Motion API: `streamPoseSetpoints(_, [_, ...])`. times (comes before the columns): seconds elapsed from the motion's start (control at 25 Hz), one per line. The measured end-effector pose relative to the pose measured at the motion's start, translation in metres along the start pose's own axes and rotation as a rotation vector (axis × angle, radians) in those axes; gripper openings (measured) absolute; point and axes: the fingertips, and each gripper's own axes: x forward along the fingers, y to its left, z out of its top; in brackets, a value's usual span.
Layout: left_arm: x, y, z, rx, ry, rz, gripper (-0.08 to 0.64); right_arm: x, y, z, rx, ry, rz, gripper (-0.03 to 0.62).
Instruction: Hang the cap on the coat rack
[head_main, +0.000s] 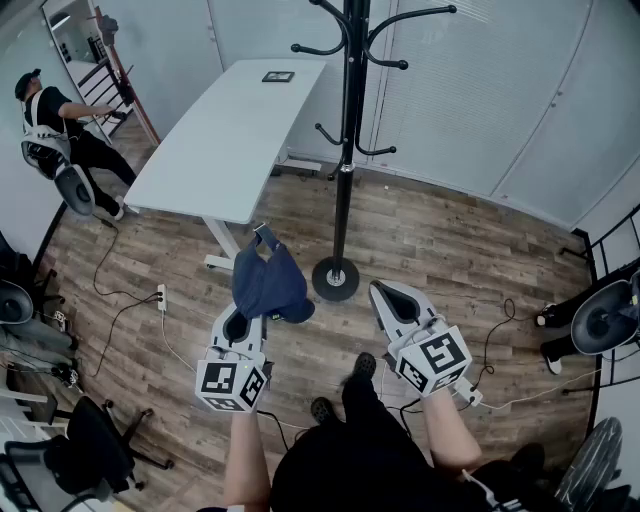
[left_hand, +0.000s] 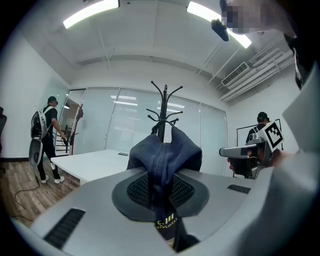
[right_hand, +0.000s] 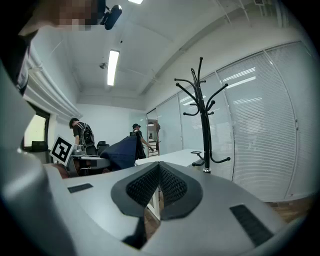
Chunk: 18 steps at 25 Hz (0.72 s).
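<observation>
A navy cap (head_main: 268, 283) hangs from my left gripper (head_main: 243, 320), whose jaws are shut on a fold of its fabric. In the left gripper view the cap (left_hand: 165, 152) bunches up between the pads, its strap trailing down. The black coat rack (head_main: 345, 150) stands just beyond and right of the cap, its round base (head_main: 335, 278) on the floor; its hooks (left_hand: 164, 107) rise behind the cap. My right gripper (head_main: 388, 295) is level with the left one, right of the base, shut with nothing in it. From the right gripper view, the rack (right_hand: 202, 117) stands ahead to the right.
A white table (head_main: 235, 120) with a small dark device (head_main: 278, 76) stands behind the rack to the left. A person (head_main: 55, 130) with gear stands at far left. Cables and a power strip (head_main: 160, 297) lie on the wood floor. Office chairs (head_main: 95, 440) and fans (head_main: 605, 315) line the sides.
</observation>
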Motion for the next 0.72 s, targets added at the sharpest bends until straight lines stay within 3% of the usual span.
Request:
streamPoseSetpoints(0.48, [-0.015, -0.023, 0.013, 0.035, -0.002, -0.029, 0.048, -0.016, 0.011, 0.003, -0.025, 0.023, 0.007, 0.031])
streamPoseSetpoints(0.72, [-0.021, -0.032, 0.014, 0.056, 0.0, -0.029, 0.049, -0.027, 0.004, 0.001, 0.041, 0.0, -0.037, 0.031])
